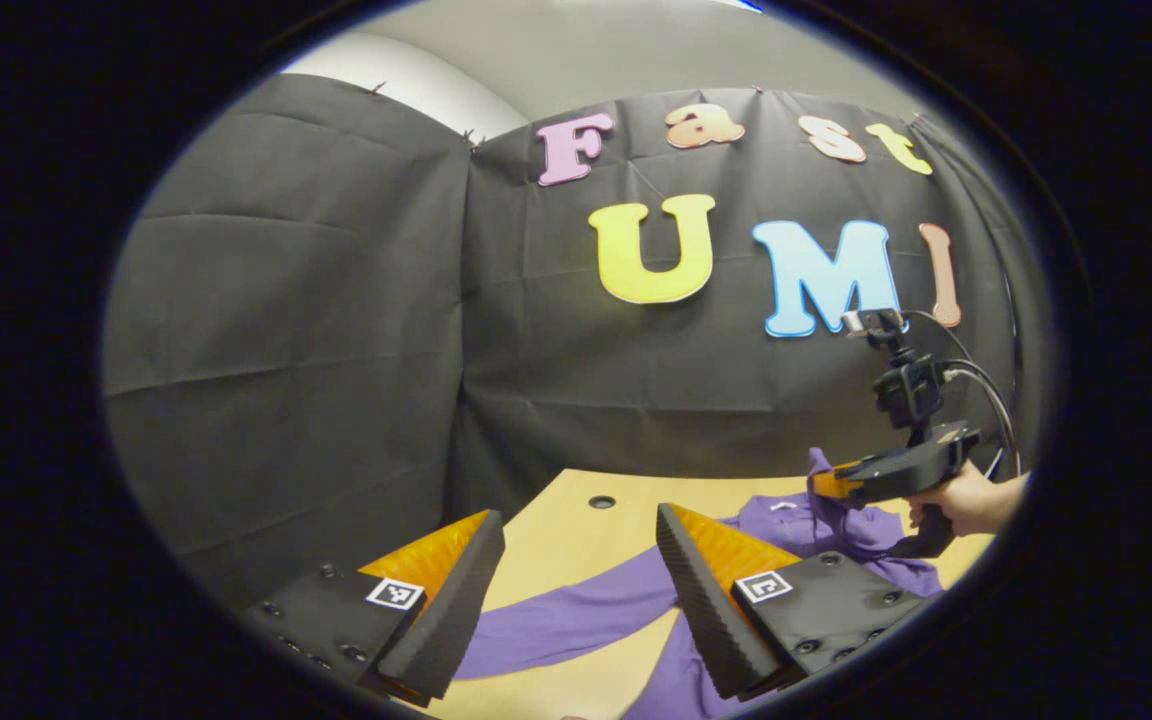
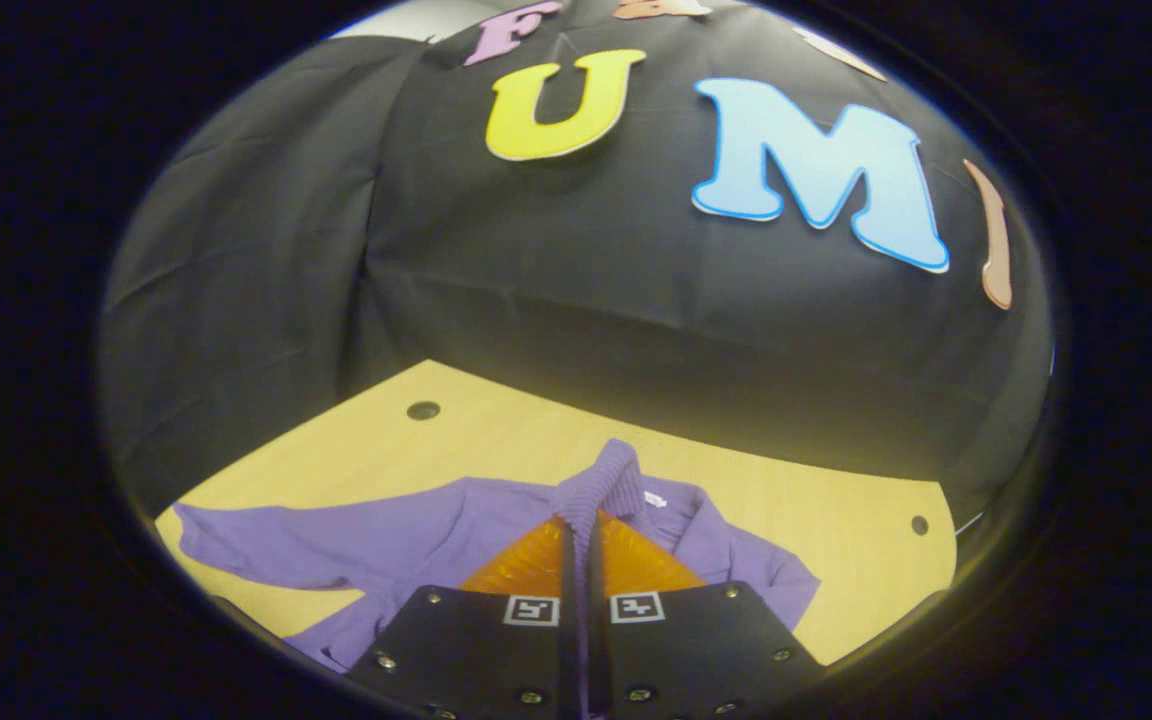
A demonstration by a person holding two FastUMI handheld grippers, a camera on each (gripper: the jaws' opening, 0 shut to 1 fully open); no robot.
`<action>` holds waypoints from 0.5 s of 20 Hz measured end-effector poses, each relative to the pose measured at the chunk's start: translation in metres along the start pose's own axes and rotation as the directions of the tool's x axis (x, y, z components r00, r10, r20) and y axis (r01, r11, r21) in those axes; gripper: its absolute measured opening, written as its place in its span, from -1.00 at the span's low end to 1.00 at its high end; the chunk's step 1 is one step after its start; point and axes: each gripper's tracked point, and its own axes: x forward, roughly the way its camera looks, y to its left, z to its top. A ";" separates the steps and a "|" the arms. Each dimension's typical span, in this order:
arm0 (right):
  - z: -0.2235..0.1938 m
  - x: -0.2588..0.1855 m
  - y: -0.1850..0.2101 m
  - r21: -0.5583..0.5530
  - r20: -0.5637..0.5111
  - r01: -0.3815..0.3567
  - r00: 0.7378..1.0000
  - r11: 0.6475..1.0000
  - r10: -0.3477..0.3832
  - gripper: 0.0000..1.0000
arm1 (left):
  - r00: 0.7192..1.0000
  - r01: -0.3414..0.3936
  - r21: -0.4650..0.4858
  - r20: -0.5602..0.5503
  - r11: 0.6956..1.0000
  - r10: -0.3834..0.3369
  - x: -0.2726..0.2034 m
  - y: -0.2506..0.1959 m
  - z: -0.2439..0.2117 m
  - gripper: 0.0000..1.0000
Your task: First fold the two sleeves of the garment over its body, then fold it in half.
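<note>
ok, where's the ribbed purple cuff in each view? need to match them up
Left gripper view: the cuff sticks up at right, just left of the right gripper held by a hand.
Right gripper view: cuff at bottom centre, pinched between that gripper's own fingers.
Shared landmark: the round hole in the wooden table.

the garment [image 2: 416, 545] lies on the table [image 2: 816, 520], one sleeve [image 1: 576, 615] stretched out to the left across the bare top. the right gripper [image 2: 583, 540] stands over the body, a cuff [image 2: 608, 480] rising between its fingers. the left gripper [image 1: 576, 580] hangs above the outstretched sleeve, nearer the table's front edge.
</note>
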 end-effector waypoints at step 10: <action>-0.006 0.006 0.051 -0.049 -0.023 -0.058 0.998 0.997 0.057 0.41 | 0.999 -0.044 -0.012 -0.009 0.999 0.044 -0.003 0.038 -0.011 1.00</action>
